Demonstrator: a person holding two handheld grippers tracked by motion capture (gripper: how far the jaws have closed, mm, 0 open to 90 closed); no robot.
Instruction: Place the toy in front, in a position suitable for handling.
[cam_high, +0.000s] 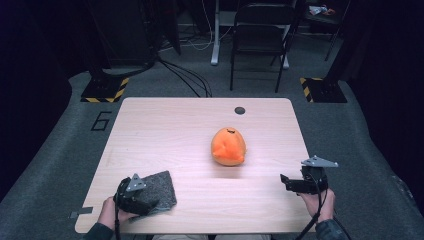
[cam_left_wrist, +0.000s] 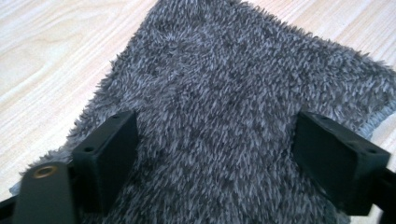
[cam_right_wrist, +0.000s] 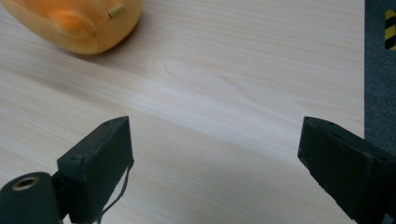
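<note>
Grey fleece cloth (cam_high: 159, 189) lay flat at the near-left corner of the table (cam_high: 165, 125), well apart from the orange plush toy (cam_high: 228, 146) sitting near the table's middle. Left gripper (cam_high: 142, 200) was down on the cloth's near-left part; in the left gripper view its jaws stood apart either side of the pile (cam_left_wrist: 224, 107), nothing pinched between them. Right gripper (cam_high: 286, 182) hung over bare wood at the near-right edge, jaws wide apart and empty, pointing roughly toward the toy (cam_right_wrist: 74, 23).

Handling, as a judgement:
- Cloth looked light, limp and deep-piled. No stiffness, so it would drape and fold from wherever it got lifted.
- Fuzzy pile should give good friction; slip was unlikely, and it wasn't fragile.
- Flat on the table, a mid-panel pinch would only bunch up a ridge. Better hold was an edge or corner, where the stitched hem (cam_left_wrist: 380, 116) showed at the far-right side in the left gripper view.
- One jaw would need to get under the edge, or press and gather.
- Toy looked soft and squashy; no grip on it.
</note>
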